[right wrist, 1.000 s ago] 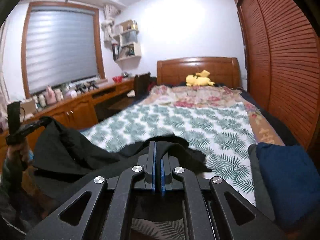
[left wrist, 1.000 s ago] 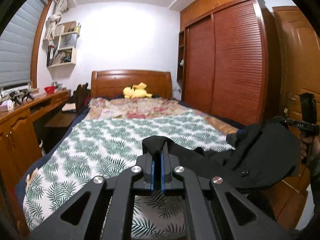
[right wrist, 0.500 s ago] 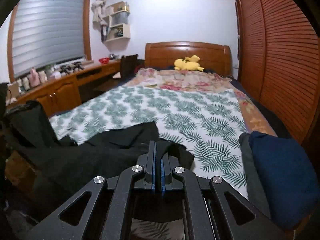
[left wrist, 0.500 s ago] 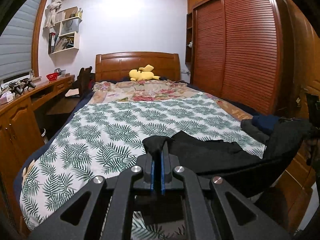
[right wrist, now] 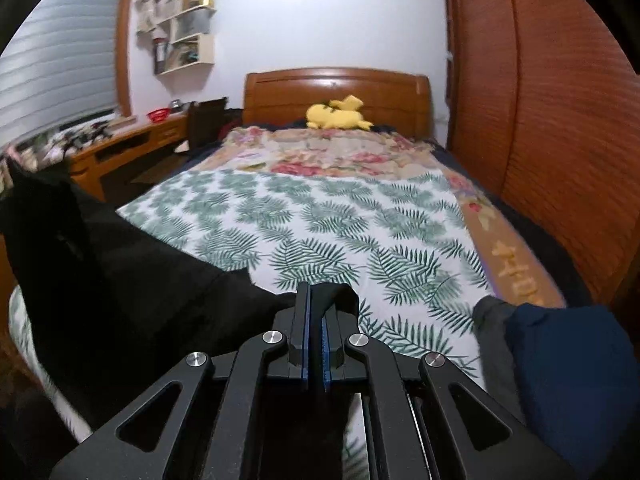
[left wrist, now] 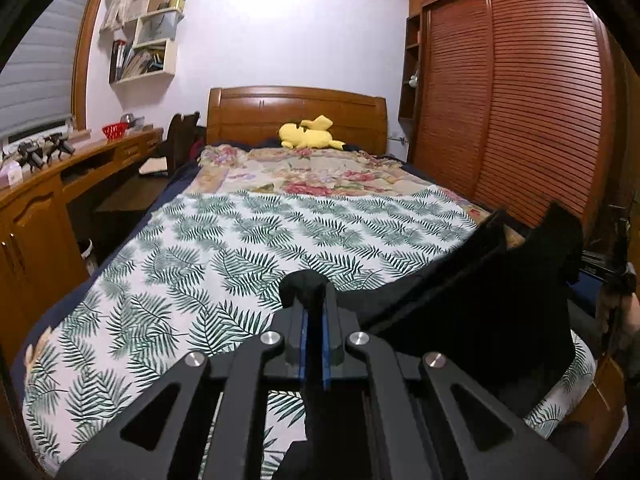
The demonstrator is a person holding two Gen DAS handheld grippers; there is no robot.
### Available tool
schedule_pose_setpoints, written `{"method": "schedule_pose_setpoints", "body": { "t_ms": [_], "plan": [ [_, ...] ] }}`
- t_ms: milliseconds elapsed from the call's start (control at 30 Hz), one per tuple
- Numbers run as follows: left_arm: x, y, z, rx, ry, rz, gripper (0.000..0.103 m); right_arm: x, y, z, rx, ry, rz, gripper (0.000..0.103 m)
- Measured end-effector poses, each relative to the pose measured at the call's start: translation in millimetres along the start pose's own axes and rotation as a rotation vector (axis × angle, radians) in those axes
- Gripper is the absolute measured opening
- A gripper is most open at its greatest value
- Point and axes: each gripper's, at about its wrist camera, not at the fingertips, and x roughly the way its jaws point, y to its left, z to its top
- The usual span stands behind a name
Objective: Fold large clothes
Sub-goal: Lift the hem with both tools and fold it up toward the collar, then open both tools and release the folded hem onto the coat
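2 grippers, black garment [left wrist: 472,308] stretched crosswise

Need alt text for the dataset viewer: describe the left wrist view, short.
The left gripper, jaws shut, pinches a corner of a black garment that stretches to the right, lifted above a bed with a green leaf-print cover. A yellow plush toy lies by the wooden headboard; a slatted wardrobe stands at right, a desk at left.
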Motion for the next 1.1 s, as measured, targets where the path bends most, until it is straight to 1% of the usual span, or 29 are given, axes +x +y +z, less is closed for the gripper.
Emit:
{"method": "schedule_pose_setpoints", "body": {
  "t_ms": [100,167,400,567,733,833,867,933,967,1000,1033,1067,1100],
  "plan": [
    [25.3,1.9,-3.5,0.009,0.026,0.002,0.001,36.3,-11.5,-1.9,0.045,0.039,0.003,0.001],
    [45.2,1.0,-5.4,0.026,0.033,0.027,0.001,62.9,-17.4,-5.6,0.068,0.059,0.006,0.001],
    [97.6,1.0,-8.3,0.028,0.042,0.040,0.001,133.4,-21.3,-12.2,0.072,0.104,-0.018,0.001],
    [131.3,-1.4,-18.0,0.032,0.068,0.034,0.002,168.0,-21.3,-20.1,0.051,0.135,-0.029,0.001],
    [143.6,-4.1,-26.4,0.060,0.081,0.028,0.005,190.1,-20.1,-31.3,0.043,0.207,-0.037,0.004],
    [145.8,-0.9,-25.3,0.041,0.090,-0.010,0.008,191.3,-20.8,-29.4,0.046,0.225,-0.041,0.007],
    [145.9,-0.4,-25.1,0.041,0.091,-0.016,0.010,190.3,-20.0,-28.1,0.043,0.225,-0.042,0.009],
    [144.6,1.3,-25.2,0.040,0.091,-0.030,0.013,187.2,-17.2,-24.0,0.027,0.222,-0.054,0.021],
    [144.1,2.2,-25.5,0.043,0.092,-0.034,0.016,185.0,-15.8,-21.6,0.019,0.216,-0.065,0.052],
    [143.0,2.8,-25.0,0.044,0.092,-0.035,0.017,181.1,-15.6,-18.9,0.019,0.202,-0.083,0.078],
    [141.7,4.3,-24.7,0.043,0.090,-0.037,0.018,176.8,-17.0,-16.9,0.032,0.184,-0.083,0.080],
    [140.7,5.8,-24.6,0.042,0.089,-0.040,0.019,170.9,-20.2,-13.9,0.058,0.161,-0.077,0.080],
    [138.9,7.9,-24.3,0.036,0.087,-0.046,0.020,169.0,-22.0,-12.1,0.070,0.159,-0.082,0.080]
  ]
}}
